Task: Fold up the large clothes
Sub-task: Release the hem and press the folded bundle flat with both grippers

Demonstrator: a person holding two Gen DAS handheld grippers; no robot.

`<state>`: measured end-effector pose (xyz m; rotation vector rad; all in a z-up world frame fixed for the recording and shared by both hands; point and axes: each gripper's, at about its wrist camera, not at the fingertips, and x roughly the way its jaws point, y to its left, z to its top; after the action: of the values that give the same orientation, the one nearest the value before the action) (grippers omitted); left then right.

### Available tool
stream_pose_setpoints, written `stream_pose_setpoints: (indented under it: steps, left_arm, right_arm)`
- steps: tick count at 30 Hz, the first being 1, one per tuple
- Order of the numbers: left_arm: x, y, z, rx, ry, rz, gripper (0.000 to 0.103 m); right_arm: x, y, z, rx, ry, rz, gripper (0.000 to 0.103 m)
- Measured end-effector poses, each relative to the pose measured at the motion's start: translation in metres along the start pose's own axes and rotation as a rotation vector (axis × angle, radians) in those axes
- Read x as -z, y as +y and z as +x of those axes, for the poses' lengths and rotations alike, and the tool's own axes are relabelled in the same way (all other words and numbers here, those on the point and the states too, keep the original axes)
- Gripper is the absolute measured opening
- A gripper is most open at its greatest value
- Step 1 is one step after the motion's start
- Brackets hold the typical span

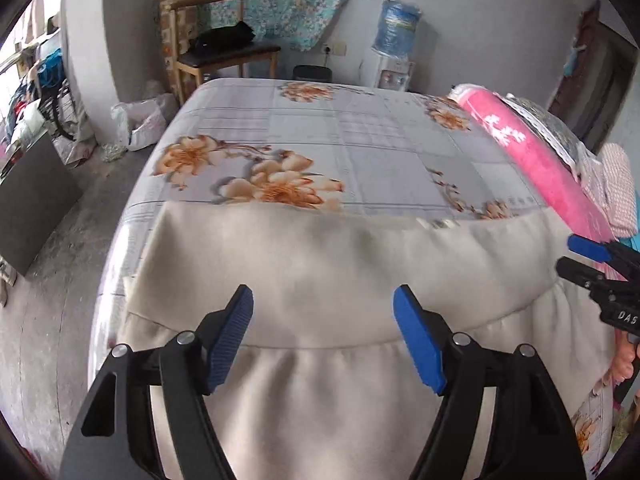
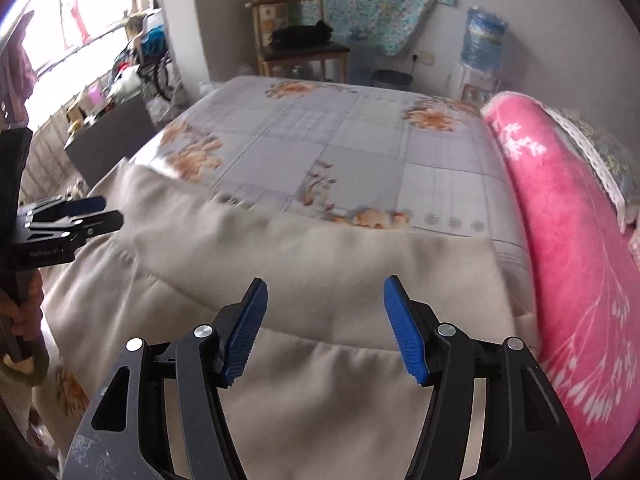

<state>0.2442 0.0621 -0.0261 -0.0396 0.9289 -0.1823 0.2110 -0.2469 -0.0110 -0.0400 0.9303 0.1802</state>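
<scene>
A large cream garment lies spread on the bed, its far edge straight across and a gathered seam nearer to me; it fills the lower half of the right wrist view too. My left gripper hangs open above the garment, nothing between its blue pads. My right gripper is likewise open over the cloth, its jaws holding nothing. Each gripper shows at the edge of the other's view: the right gripper at the right edge, the left gripper at the left, with a hand below it.
The bed carries a grey sheet with orange flowers. A rolled pink blanket lies along its right side. Beyond the bed stand a wooden chair with a black item on it and a water dispenser. Clutter lines the floor at left.
</scene>
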Motion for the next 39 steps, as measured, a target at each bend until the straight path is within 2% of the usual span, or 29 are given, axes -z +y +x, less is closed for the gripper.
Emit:
stream_pose_setpoints:
  steps: [2, 3, 4, 5, 6, 8, 11, 13, 14, 16, 17, 19, 21, 22, 24, 26, 29, 31, 33, 35, 39]
  left_arm:
    - [-0.003, 0.026, 0.021, -0.034, 0.073, -0.087, 0.071]
    - [-0.003, 0.037, 0.025, -0.019, 0.073, -0.124, 0.071]
    - [-0.002, 0.043, 0.021, 0.0, 0.056, -0.144, 0.071]
    - [-0.001, 0.046, 0.017, 0.0, 0.062, -0.153, 0.071]
    - [0.0, 0.047, 0.01, -0.002, 0.06, -0.158, 0.071]
    - [0.007, 0.046, -0.011, 0.023, 0.024, -0.15, 0.071]
    - [0.031, 0.038, -0.046, 0.075, -0.028, -0.089, 0.071]
    - [0.051, 0.034, -0.056, 0.057, -0.032, -0.043, 0.072]
    - [0.062, 0.035, -0.052, 0.036, -0.002, -0.037, 0.072]
    - [0.079, 0.043, -0.037, 0.005, 0.077, -0.051, 0.072]
    - [0.085, 0.046, -0.04, 0.014, 0.044, -0.061, 0.072]
    - [0.089, 0.05, -0.051, 0.005, 0.021, -0.1, 0.072]
    - [0.098, 0.051, -0.069, 0.053, -0.024, -0.154, 0.072]
    - [0.104, 0.046, -0.077, 0.079, -0.052, -0.151, 0.072]
    - [0.115, 0.033, -0.083, 0.072, -0.07, -0.11, 0.072]
    - [0.126, 0.021, -0.069, 0.009, -0.006, -0.072, 0.073]
    - [0.133, 0.014, -0.081, -0.045, -0.039, -0.091, 0.073]
    - [0.138, 0.011, -0.097, -0.028, -0.068, -0.128, 0.073]
    - [0.148, 0.001, -0.116, -0.019, -0.098, -0.115, 0.073]
    - [0.16, -0.012, -0.129, -0.021, -0.101, -0.084, 0.075]
    - [0.183, -0.039, -0.155, -0.028, -0.11, -0.052, 0.086]
  right_arm:
    - [-0.001, -0.024, 0.014, 0.071, 0.033, 0.046, 0.058]
    - [0.003, -0.036, 0.027, 0.116, 0.08, 0.066, 0.058]
    - [0.008, -0.048, 0.035, 0.104, 0.111, 0.101, 0.058]
    - [0.012, -0.057, 0.033, 0.063, 0.104, 0.145, 0.058]
    - [0.015, -0.06, 0.025, 0.057, 0.094, 0.165, 0.058]
    - [0.021, -0.054, 0.001, 0.055, 0.054, 0.155, 0.058]
    - [0.042, -0.035, -0.038, 0.003, 0.012, 0.106, 0.058]
    - [0.066, -0.02, -0.056, 0.007, -0.001, 0.053, 0.059]
    - [0.077, -0.016, -0.058, 0.005, 0.01, 0.04, 0.06]
    - [0.1, -0.013, -0.049, 0.027, 0.081, 0.027, 0.06]
    - [0.11, -0.016, -0.044, 0.038, 0.098, 0.037, 0.06]
    - [0.117, -0.019, -0.057, 0.022, 0.074, 0.096, 0.06]
    - [0.121, -0.015, -0.077, -0.014, 0.036, 0.138, 0.06]
    - [0.126, -0.011, -0.086, -0.048, 0.009, 0.146, 0.06]
    - [0.139, 0.001, -0.09, -0.058, 0.005, 0.125, 0.062]
    - [0.15, 0.008, -0.077, -0.017, 0.047, 0.104, 0.062]
    - [0.154, 0.011, -0.079, -0.004, 0.048, 0.127, 0.062]
    - [0.157, 0.012, -0.093, -0.042, 0.029, 0.157, 0.062]
    - [0.166, 0.017, -0.107, -0.064, 0.011, 0.174, 0.062]
    - [0.174, 0.027, -0.117, -0.051, 0.005, 0.161, 0.068]
    - [0.189, 0.049, -0.134, -0.028, -0.009, 0.14, 0.082]
